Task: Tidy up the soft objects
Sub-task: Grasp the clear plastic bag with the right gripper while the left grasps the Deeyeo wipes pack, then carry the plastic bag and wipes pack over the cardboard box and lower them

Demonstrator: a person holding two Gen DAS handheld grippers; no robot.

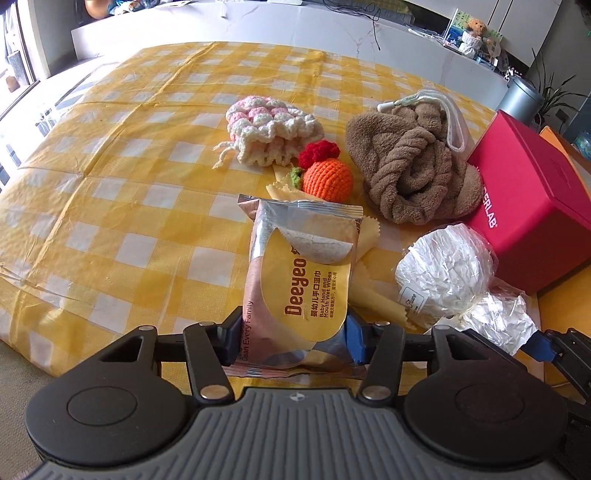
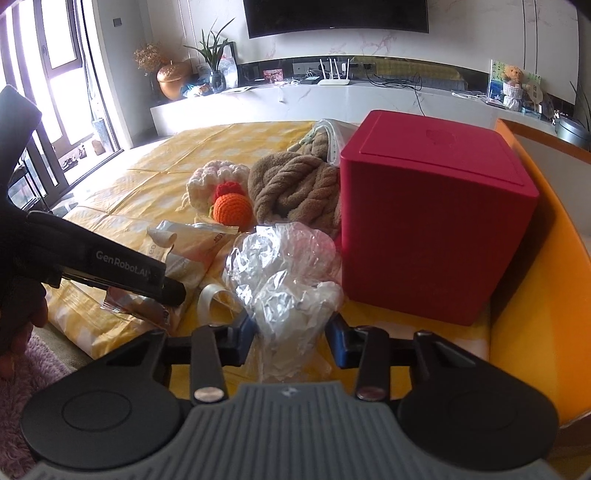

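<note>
My left gripper (image 1: 293, 338) is shut on a yellow Deeyeo wet-wipes pack (image 1: 303, 280), holding its near end. My right gripper (image 2: 291, 334) has its jaws on either side of a clear bag of white tissue (image 2: 284, 273), which also shows in the left wrist view (image 1: 447, 280); the jaws are a bit apart and the grip is unclear. Beyond lie an orange crochet ball (image 1: 327, 181), a red crochet piece (image 1: 319, 153), a pink and white crochet pouch (image 1: 271, 129), a brown towel (image 1: 410, 170) and a yellow cloth (image 1: 364, 243).
A red box (image 2: 432, 218) stands at the right on the yellow checked tablecloth (image 1: 110, 177). An orange tray edge (image 2: 532, 280) curves behind it. The left gripper body (image 2: 110, 266) crosses the right wrist view. A white counter (image 1: 258, 22) runs behind the table.
</note>
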